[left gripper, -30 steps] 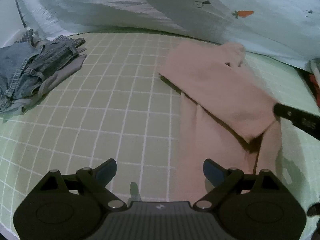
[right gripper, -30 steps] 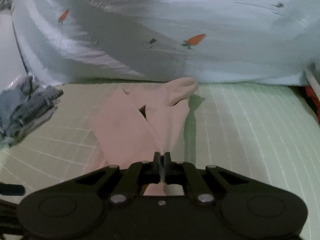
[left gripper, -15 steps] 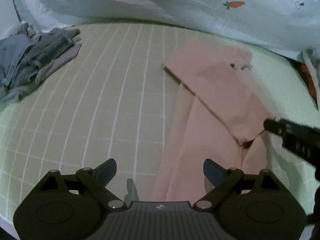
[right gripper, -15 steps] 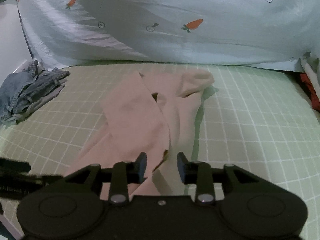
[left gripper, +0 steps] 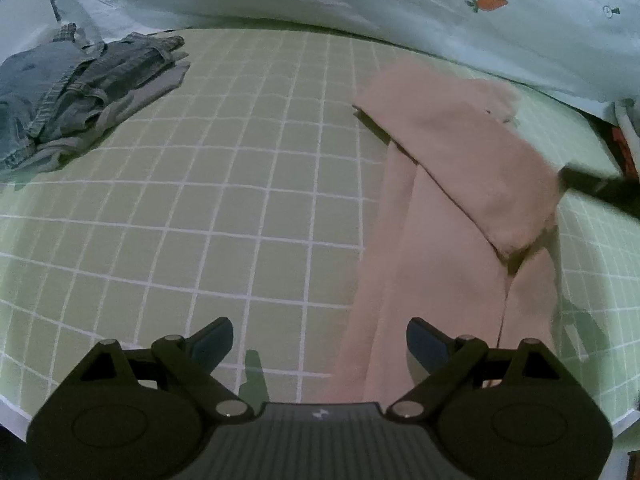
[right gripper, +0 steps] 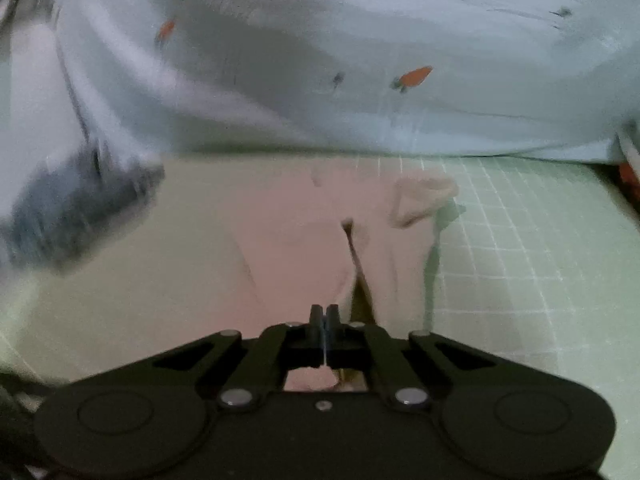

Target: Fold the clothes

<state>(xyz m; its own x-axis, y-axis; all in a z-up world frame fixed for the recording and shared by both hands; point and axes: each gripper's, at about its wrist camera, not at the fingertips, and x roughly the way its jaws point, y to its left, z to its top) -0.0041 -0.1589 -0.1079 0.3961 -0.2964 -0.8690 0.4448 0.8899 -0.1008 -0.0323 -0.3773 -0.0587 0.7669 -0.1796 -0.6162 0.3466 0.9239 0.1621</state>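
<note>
The pink knit garment point(left gripper: 460, 216), half-folded on the green checked bedsheet point(left gripper: 224, 208), is pinched by the pressed-together right tool point(right gripper: 324, 316), the left tool point(left gripper: 320, 340) spread empty nearby; a thin hold could slip, undoing the fold.

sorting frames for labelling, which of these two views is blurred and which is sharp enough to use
Right wrist view: motion-smeared, worst at left, where the denim pile is a streak and the grid lines vanish. Left wrist view: sharp; the pink garment and green checked sheet read clearly, dim light, heavy fisheye bend.
</note>
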